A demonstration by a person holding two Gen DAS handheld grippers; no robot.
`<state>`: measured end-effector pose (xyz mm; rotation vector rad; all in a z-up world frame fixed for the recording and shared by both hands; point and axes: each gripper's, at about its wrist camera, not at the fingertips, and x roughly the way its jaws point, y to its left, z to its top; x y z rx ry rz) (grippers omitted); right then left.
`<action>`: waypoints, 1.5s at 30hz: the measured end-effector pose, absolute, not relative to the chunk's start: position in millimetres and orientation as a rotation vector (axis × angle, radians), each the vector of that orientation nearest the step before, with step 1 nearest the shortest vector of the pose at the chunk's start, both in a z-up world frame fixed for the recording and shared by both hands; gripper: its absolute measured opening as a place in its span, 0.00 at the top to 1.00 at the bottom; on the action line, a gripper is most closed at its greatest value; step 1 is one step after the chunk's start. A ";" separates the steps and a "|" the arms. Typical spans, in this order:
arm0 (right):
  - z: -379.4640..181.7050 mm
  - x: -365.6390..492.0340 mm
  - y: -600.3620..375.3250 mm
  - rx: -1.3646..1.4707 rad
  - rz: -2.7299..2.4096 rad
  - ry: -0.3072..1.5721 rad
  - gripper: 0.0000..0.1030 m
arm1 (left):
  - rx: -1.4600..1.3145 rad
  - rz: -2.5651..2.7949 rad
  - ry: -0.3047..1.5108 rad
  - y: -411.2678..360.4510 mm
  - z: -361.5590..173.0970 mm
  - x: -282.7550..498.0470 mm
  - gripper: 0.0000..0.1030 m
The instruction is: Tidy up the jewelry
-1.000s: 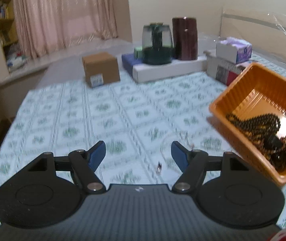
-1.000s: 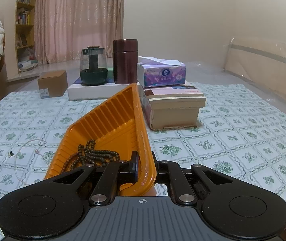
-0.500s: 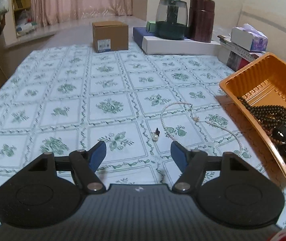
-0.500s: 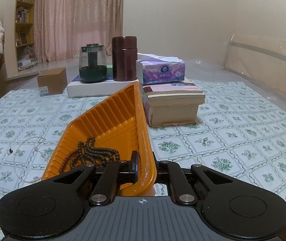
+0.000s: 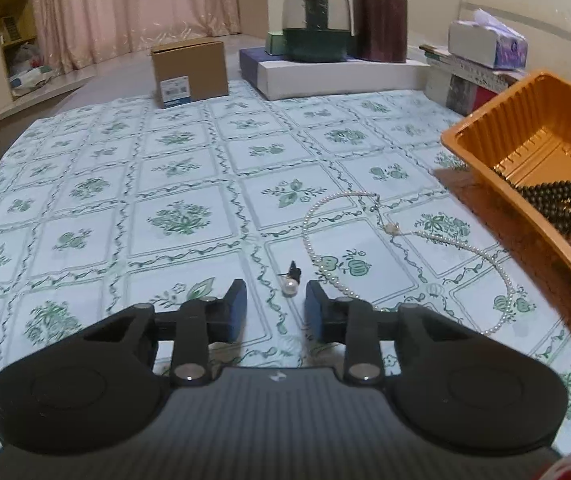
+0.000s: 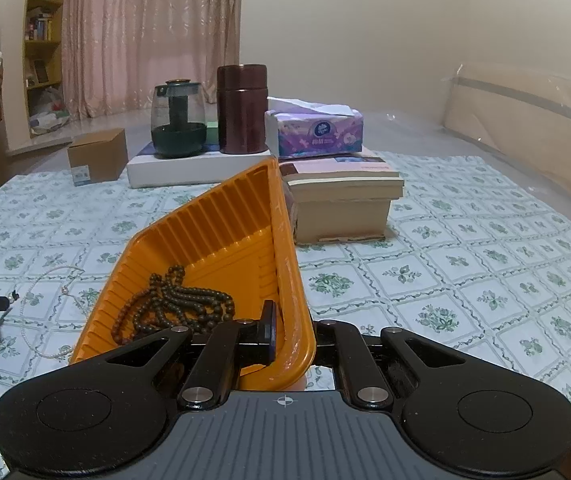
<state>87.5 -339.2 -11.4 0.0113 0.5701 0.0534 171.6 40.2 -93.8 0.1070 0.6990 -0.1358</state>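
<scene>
**Mia:** Since a second ago the left gripper (image 5: 274, 307) has dropped low and come forward; the pearl earring (image 5: 290, 285) that sat small under it now lies just ahead of its blue pads (image 5: 237, 306), and the gap between them has narrowed.

**Tom:** Is it holding anything?

**Mia:** No. The fingers are spread, with the earring on the cloth (image 5: 85, 216) just beyond the tips. The right gripper (image 6: 294, 342) has not shifted: it is clamped on the near rim of the orange tray (image 6: 205, 236), tipping it, with the dark beads (image 6: 173, 306) inside.

**Tom:** How should the pick go?

**Mia:** Probably ease forward until the pearl sits between the pads, keep the tips low to the cloth, then close slowly. It is round and likely to roll or squirt out if pinched off-centre. The dark stud end behind it may be a better hold.

**Tom:** What is close?

**Mia:** The pearl necklace (image 5: 365, 276) curves just right of the right pad; closing wide could snag it. Leftward the cloth is bare. The tray's lip hangs to the right, near enough for a short carry over the necklace.
</scene>
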 end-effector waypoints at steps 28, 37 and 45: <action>-10.5 86.9 -338.2 0.007 0.053 0.561 0.91 | 0.088 -0.357 0.625 -20.9 -33.6 132.3 0.93; -10.7 87.0 -338.5 0.012 0.053 0.558 0.91 | 0.079 -0.536 0.615 -86.2 -29.8 119.2 0.93; -11.0 87.1 -339.5 0.019 0.055 0.558 0.91 | 0.082 -0.623 0.629 -114.7 -37.4 117.8 0.93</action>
